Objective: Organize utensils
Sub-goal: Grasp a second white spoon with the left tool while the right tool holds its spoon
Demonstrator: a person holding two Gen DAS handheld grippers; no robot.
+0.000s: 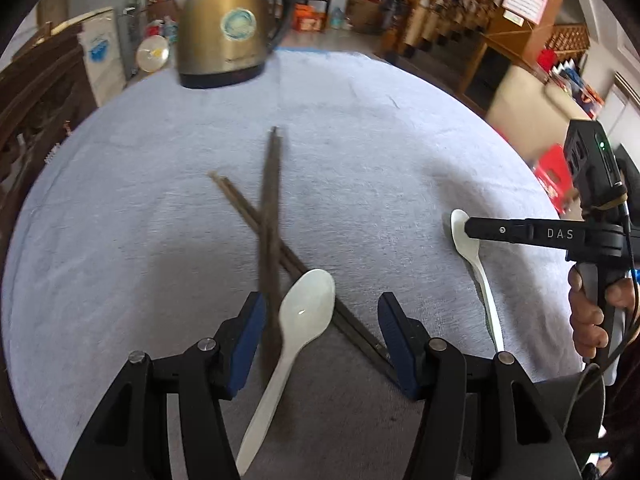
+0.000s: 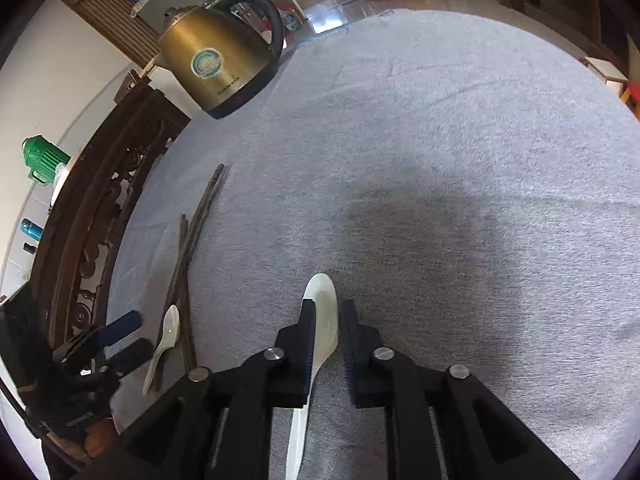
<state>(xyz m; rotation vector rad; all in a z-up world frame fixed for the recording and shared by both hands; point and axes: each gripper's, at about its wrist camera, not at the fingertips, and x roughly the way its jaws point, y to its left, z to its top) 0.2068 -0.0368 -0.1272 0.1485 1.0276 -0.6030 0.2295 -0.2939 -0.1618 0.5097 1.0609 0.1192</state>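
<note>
Grey tablecloth (image 1: 360, 128); "DAS" right claw (image 1: 466, 229).

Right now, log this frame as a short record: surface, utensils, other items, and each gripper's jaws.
surface: round table under a grey cloth
chopsticks: two dark pairs, crossed in an X
spoons: two white; left spoon lies over the chopsticks, right spoon lies apart on the cloth
other: brass-coloured kettle at the far edge
left gripper: jaws open, astride the left spoon
right gripper: jaws slightly apart around the right spoon's bowl
</note>
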